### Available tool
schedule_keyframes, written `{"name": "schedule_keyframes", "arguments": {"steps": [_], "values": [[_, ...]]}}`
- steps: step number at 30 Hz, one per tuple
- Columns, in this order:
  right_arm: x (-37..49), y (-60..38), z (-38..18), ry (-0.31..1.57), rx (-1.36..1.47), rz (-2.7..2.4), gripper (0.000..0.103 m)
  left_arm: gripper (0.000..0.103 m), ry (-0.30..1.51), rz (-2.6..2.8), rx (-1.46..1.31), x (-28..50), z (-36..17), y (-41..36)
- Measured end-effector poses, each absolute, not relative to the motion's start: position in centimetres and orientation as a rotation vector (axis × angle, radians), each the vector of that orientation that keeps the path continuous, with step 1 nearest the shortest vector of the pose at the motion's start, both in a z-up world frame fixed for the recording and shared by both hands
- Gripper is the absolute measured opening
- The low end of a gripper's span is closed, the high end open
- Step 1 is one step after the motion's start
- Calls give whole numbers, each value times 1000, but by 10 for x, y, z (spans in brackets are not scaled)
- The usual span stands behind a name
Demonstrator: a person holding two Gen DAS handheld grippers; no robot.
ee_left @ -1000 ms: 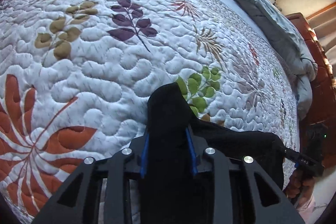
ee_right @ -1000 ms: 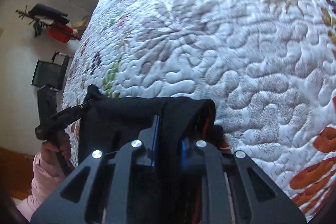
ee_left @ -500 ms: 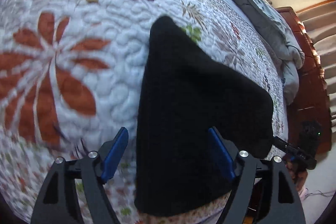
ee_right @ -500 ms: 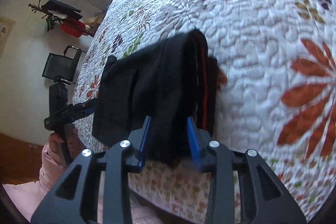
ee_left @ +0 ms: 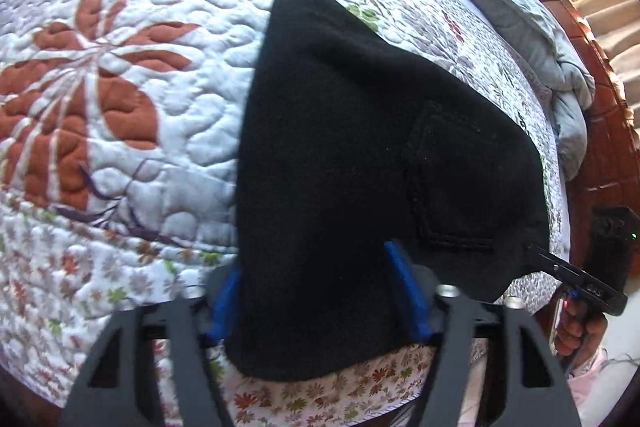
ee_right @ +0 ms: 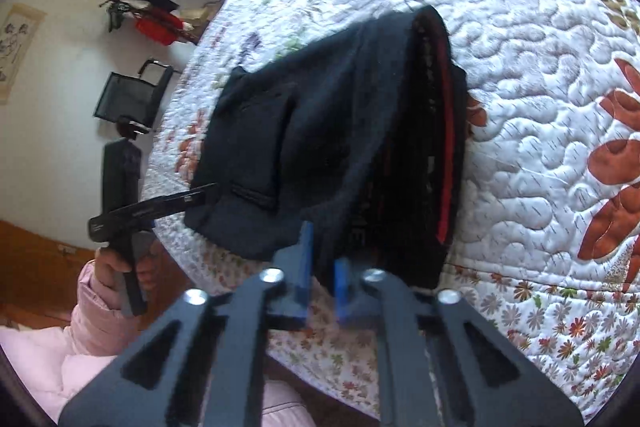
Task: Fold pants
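Left gripper fingers spread around pants, right gripper fingers pinching their near hem; soft, limp, thick folded stack lying at quilt edge, best taken by hem corners.

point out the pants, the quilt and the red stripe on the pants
pants (ee_left: 340, 155), left wrist view, middle of the black fabric
quilt (ee_right: 540, 75), right wrist view, bare white quilted patch
red stripe (ee_right: 445, 163), right wrist view, along the folded edge
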State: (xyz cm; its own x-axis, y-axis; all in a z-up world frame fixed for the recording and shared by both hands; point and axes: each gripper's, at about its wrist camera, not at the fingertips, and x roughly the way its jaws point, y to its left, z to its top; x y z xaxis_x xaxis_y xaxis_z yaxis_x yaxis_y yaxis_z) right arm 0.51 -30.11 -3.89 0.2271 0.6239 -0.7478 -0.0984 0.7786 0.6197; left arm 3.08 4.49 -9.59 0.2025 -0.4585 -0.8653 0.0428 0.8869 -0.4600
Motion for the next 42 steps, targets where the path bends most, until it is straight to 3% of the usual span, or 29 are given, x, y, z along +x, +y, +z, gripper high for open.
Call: {"name": "schedule_keyframes", "arguments": {"steps": [3, 11, 13, 15, 18, 22, 24, 26, 29, 34, 36, 41, 42], "values": [[0, -305, -34, 1260, 485, 511, 5, 49, 1317, -368, -364, 27, -92, 47], [1, -309, -81, 1351, 533, 439, 5, 53, 1329, -371, -300, 29, -108, 40], [-2, -309, -73, 1340, 514, 438, 8, 60, 1330, -351, -275, 28, -102, 40], [-4, -310, -63, 1329, 471, 423, 20, 67, 1313, -309, -210, 25, -92, 35], [-10, -303, -45, 1313, 382, 378, 22, 76, 1289, -273, -129, 20, -81, 24], [-10, -299, -32, 1299, 319, 314, 27, 78, 1278, -242, -82, 13, -69, 9], [-12, -298, -26, 1286, 312, 288, 46, 80, 1260, -241, -74, 8, -62, 5], [-12, -302, -23, 1278, 322, 267, 52, 83, 1245, -239, -73, 3, -56, 4], [-11, -302, -23, 1278, 335, 244, 52, 84, 1226, -230, -62, 1, -51, -4], [-8, -292, -32, 1301, 336, 266, 49, 84, 1209, -242, -62, -3, -43, -6], [-6, -289, -40, 1318, 350, 276, 35, 84, 1196, -245, -53, -7, -40, -10], [-7, -285, -47, 1332, 310, 267, 12, 84, 1177, -244, -43, -8, -37, -16], [-7, -287, -49, 1337, 318, 263, 12, 84, 1171, -241, -38, -9, -35, -18]]}}
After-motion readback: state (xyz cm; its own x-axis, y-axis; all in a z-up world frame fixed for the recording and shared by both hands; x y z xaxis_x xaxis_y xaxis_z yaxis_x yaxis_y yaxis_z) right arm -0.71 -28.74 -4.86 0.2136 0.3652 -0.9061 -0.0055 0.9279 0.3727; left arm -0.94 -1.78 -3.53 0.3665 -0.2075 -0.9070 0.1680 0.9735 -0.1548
